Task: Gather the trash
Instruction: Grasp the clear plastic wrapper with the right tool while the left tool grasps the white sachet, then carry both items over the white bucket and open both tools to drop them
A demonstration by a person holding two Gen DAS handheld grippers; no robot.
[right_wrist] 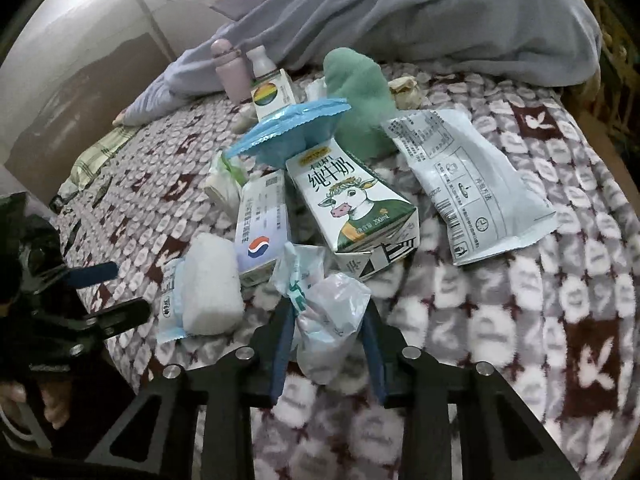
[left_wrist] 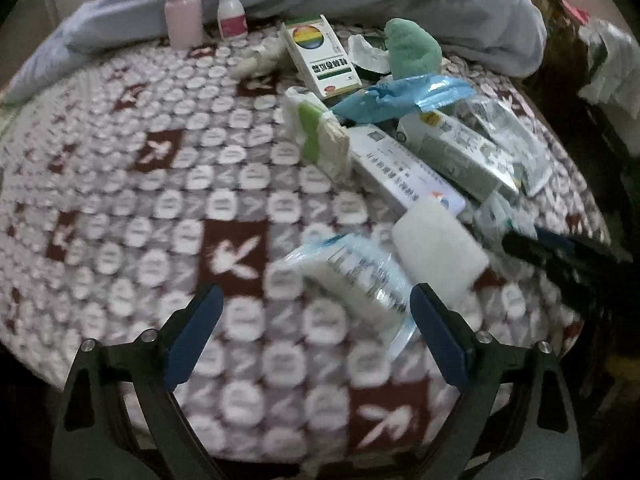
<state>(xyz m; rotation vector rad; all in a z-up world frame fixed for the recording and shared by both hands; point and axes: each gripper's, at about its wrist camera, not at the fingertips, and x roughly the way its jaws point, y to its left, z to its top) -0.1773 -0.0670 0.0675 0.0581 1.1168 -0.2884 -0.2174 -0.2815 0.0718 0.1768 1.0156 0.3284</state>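
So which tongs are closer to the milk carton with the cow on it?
Right. The right tongs sit just below the milk carton, closed on a crumpled clear plastic wrapper. The left tongs are farther off to its left, beyond the white pad.

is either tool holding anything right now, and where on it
The right tool is closed on the crumpled clear plastic wrapper, pinched across its middle. The left tool is open and holds nothing.
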